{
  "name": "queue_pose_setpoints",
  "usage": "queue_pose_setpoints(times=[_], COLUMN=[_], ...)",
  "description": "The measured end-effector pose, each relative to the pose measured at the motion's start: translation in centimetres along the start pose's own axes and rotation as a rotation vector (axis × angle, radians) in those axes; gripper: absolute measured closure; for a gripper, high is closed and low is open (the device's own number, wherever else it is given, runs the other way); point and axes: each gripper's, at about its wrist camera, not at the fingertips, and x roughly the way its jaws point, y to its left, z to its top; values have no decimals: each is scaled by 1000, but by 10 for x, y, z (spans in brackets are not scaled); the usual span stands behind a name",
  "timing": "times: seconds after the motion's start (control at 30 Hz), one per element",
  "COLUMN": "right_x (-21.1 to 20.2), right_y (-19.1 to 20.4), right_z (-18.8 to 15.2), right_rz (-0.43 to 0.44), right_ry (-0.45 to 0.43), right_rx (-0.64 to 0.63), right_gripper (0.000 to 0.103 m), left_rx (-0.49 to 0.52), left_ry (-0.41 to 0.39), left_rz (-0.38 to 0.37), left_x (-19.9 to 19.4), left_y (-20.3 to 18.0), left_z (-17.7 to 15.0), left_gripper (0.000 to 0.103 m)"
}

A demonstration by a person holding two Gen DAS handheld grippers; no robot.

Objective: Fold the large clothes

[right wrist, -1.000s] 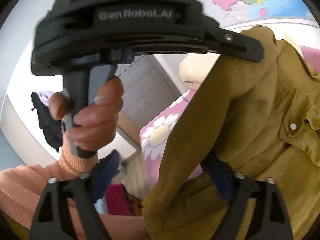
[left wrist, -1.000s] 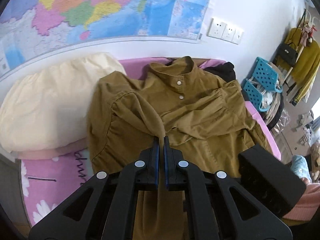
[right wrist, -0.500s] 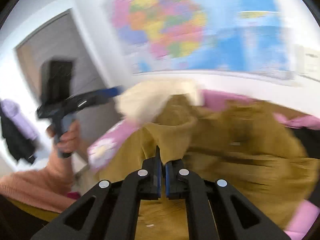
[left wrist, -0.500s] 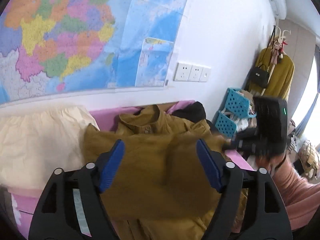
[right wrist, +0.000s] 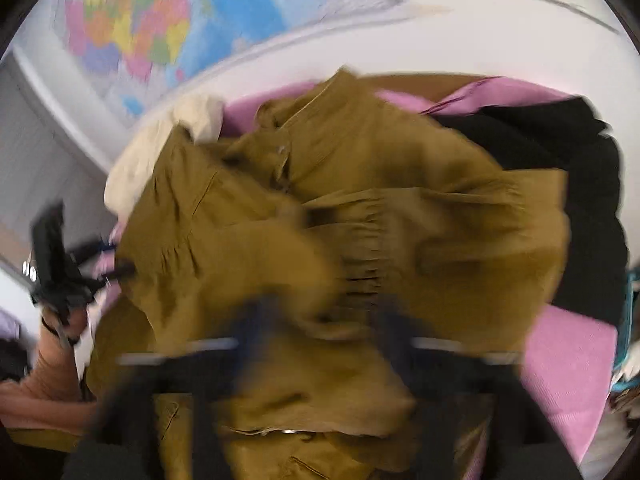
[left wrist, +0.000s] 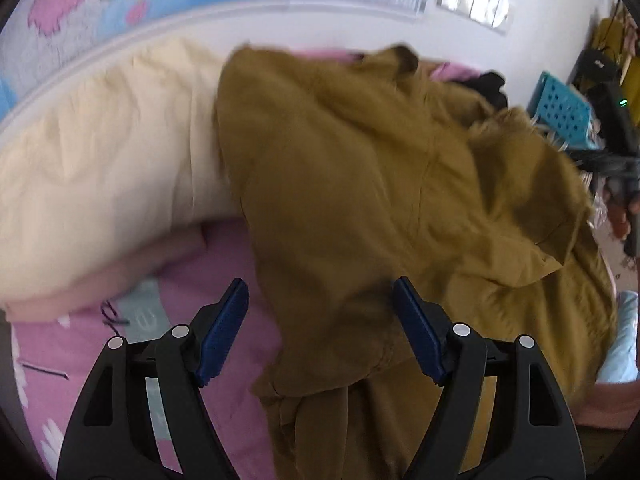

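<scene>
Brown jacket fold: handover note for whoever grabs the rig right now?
Left tongs: open, nothing gripped, hovering over the near edge of the brown jacket.
Right tongs: jaws have just been opening; blurred, wide apart, nothing pinched.
Jacket: on the pink bedspread, collar toward the wall, beside the cream pillow.
Done: both sleeves thrown inward across the chest, loosely.
Left: flatten the sleeves, fold the hem up toward the collar.

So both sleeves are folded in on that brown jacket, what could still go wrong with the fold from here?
1. The mustard-brown jacket lies partly on the cream pillow, an uneven base, so the fold may slump.
2. The right sleeve looks bunched and could slide back out.
3. The open left gripper hangs close over the left sleeve's cuff and might snag it. The right gripper, jaws just opened, is too blurred to judge.
</scene>
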Motion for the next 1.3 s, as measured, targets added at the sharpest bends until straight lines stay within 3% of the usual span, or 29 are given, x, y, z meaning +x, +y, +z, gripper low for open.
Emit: queue_pose_setpoints(times=[0.13, 0.3, 0.33, 0.4, 0.47, 0.53, 0.63, 0.7, 0.77, 0.83, 0.9, 0.97, 1.03, 1.07, 1.1, 1.17, 1.23, 1.27, 1.3], right_x=[-28, -12, -11, -2, -10, -31, -58, -61, -48, -26, -1, 8, 0, -6, -14, -23, -17, -12, -5], right_y=[-5, 10, 10, 10, 12, 15, 15, 9, -1, -15, -32, -43, -47, -48, -48, -49, -51, -54, -56], right_z=[-20, -45, -47, -48, -40, -30, -3, 17, 28, 34, 34, 28, 21, 18, 13, 6, 3, 2, 3], right_rz=[95, 52, 44, 45, 24, -4, -115, -189, -228, -261, -279, -229, -181, -163, -135, -78, -79, -81, -90], right_ry=[-70, 6, 16, 54, 51, 15, -30, -17, 37, 96, 157, 171, 122, 96, 57, 12, 14, 26, 45], right_rx=[-11, -125, -132, -130, -134, -164, -189, -199, -192, -141, -92, -45, -27, -23, -21, -11, 4, 13, 30], right_gripper=[8, 10, 22, 76, 82, 82, 82, 81, 74, 55, 52, 51, 37, 23, 17, 17, 31, 61, 79], left_rx=[-71, -135, -142, -145, -149, -139, -82, -20, 35, 80, 109, 106, 101, 93, 76, 56, 42, 40, 42], left_ry=[28, 40, 41, 44, 44, 25, -98, -198, -225, -217, -156, -82, -25, -12, -8, -13, -8, -9, -11], left_rz=[-27, -29, -30, -20, 1, 41, 73, 67, 26, 9, 24, 46, 85, 78, 60, 34, 24, 29, 36], left_x=[14, 23, 24, 25, 23, 14, -19, -43, -47, -36, -7, 18, 43, 49, 53, 54, 56, 58, 59], left_y=[22, 36, 37, 37, 37, 31, 8, -11, -29, -44, -53, -51, -45, -44, -39, -32, -29, -28, -29], left_z=[-5, -7, -7, -9, -10, -8, 4, 16, 28, 38, 45, 44, 40, 39, 37, 37, 37, 37, 37], left_gripper=[24, 28, 28, 29, 29, 34, 37, 35, 32, 32, 32, 34, 35, 35, 35, 35, 34, 33, 32])
